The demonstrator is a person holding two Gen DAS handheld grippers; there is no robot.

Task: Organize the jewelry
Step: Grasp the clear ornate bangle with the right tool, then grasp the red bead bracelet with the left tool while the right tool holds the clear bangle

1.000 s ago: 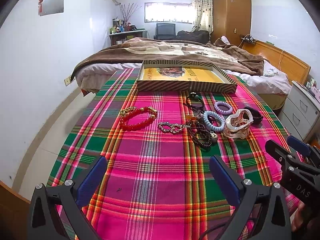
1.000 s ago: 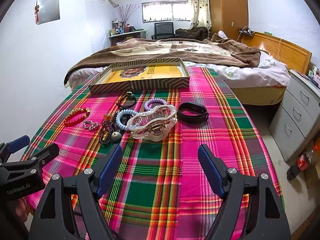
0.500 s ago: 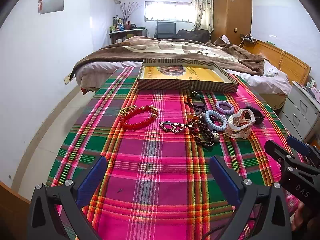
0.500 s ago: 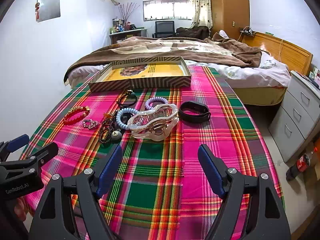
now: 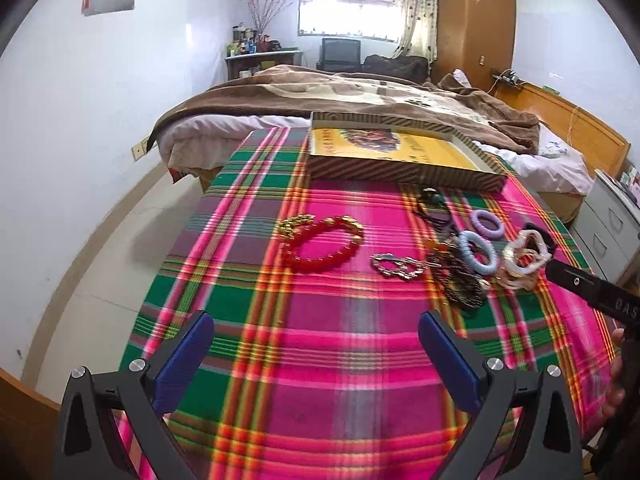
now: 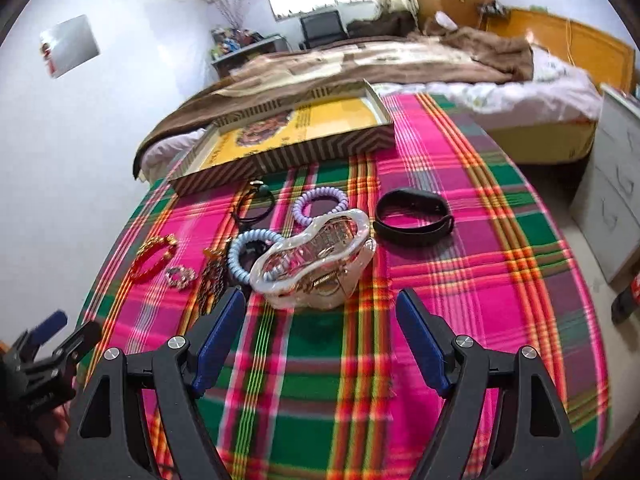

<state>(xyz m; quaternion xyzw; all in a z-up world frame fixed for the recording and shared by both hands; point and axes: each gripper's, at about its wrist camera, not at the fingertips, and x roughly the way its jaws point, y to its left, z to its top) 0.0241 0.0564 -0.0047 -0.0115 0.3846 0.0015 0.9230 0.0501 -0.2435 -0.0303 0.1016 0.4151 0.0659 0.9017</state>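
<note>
The plaid tablecloth runs off both views at six o'clock. The striped tray sits at twelve o'clock, partly blurred. The pearly hair claw hides part of the blue coil tie; the dark bead bracelet is smeared. Both cameras have moved closer than before. Left gripper and right gripper hang released, holding nothing.

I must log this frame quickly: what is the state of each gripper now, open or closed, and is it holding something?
Left gripper: open, holding nothing, above the plaid cloth.
Right gripper: open, holding nothing, just short of the white hair claw.
</note>
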